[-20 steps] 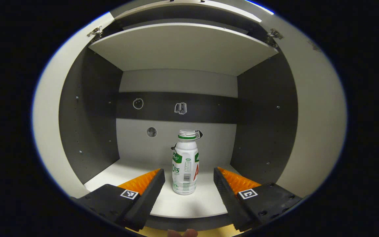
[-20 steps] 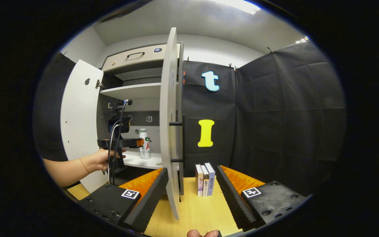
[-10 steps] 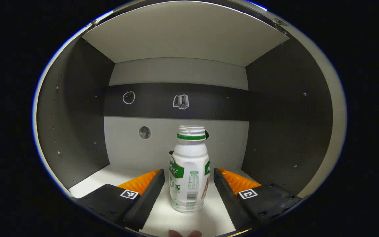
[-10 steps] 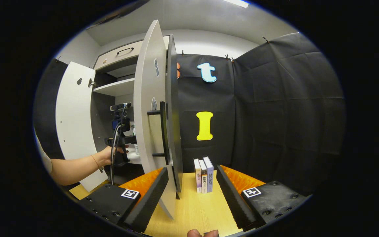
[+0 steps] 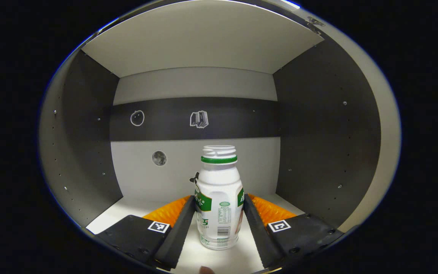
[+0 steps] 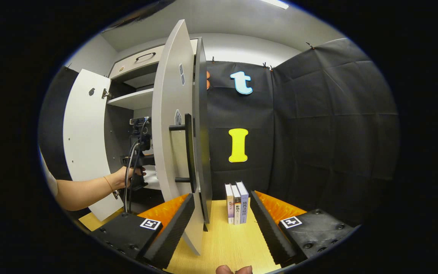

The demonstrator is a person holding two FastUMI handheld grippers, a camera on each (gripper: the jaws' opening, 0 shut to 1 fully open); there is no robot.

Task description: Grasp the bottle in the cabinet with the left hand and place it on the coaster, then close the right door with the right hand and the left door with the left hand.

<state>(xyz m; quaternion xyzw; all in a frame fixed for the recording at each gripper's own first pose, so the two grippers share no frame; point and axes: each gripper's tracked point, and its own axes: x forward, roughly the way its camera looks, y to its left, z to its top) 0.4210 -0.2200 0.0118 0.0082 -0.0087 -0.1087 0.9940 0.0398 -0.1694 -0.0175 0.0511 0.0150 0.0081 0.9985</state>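
Note:
A white bottle [image 5: 219, 186] with a green neck ring and no cap stands upright on the cabinet's lower shelf [image 5: 127, 213]. My left gripper [image 5: 218, 199] is inside the cabinet, and its two fingers press on the bottle's sides low down. In the right gripper view a hand holds that left gripper [image 6: 137, 152] inside the cabinet, behind the right door [image 6: 171, 133]. The left door [image 6: 84, 144] stands wide open. My right gripper [image 6: 222, 199] is open over the wooden table [image 6: 226, 243], with the right door's lower edge just in front of its left finger.
The right door carries a black bar handle [image 6: 188, 152]. Three books [image 6: 236, 201] stand upright on the table by the black cloth wall. A shelf board [image 5: 203, 38] roofs the compartment, with dark side walls close on both sides. A drawer [image 6: 143, 61] tops the cabinet.
My left gripper moved deeper into the cabinet and its fingers closed in until they touch the bottle. The right gripper shifted right, so the right door now hides the bottle from it.

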